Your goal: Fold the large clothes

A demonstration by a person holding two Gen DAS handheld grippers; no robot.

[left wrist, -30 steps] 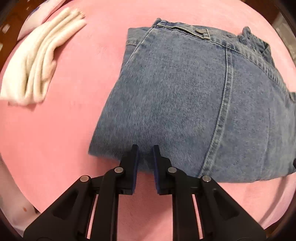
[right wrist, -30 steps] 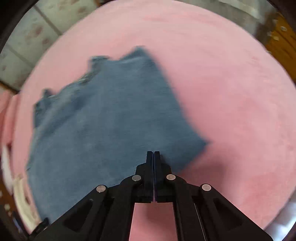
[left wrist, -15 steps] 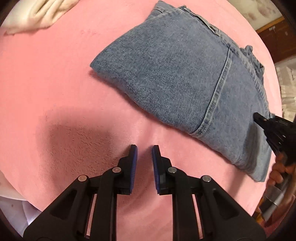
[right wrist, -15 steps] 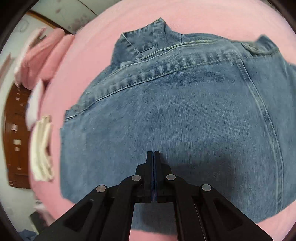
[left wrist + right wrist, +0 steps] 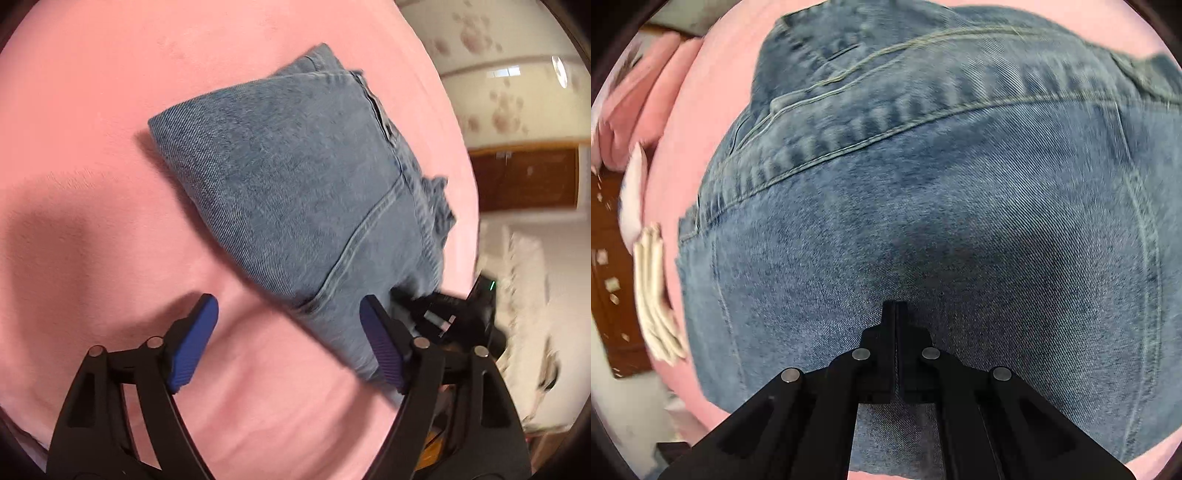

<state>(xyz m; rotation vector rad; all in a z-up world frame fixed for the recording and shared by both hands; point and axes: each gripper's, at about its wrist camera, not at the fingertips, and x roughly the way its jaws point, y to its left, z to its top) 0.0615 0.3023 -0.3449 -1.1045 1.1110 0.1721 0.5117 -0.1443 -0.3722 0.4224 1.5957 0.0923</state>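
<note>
Folded blue jeans [image 5: 314, 192] lie on a pink blanket [image 5: 92, 110]. My left gripper [image 5: 290, 332] is open wide, its blue pads [image 5: 192, 339] standing on either side of the jeans' near corner. My right gripper [image 5: 895, 314] is shut with nothing between its fingers, its tips pressing down on the middle of the jeans [image 5: 923, 206]. The right gripper also shows in the left wrist view [image 5: 443, 314] at the jeans' right edge.
A folded white cloth [image 5: 653, 295] lies at the blanket's left edge in the right wrist view. A wooden cabinet [image 5: 524, 177] and a floral wall [image 5: 498, 55] stand beyond the bed. White bedding [image 5: 528, 314] lies at right.
My left gripper has opened wide and swung toward the jeans' near corner. My right gripper has come lower and closer onto the denim, still shut.
</note>
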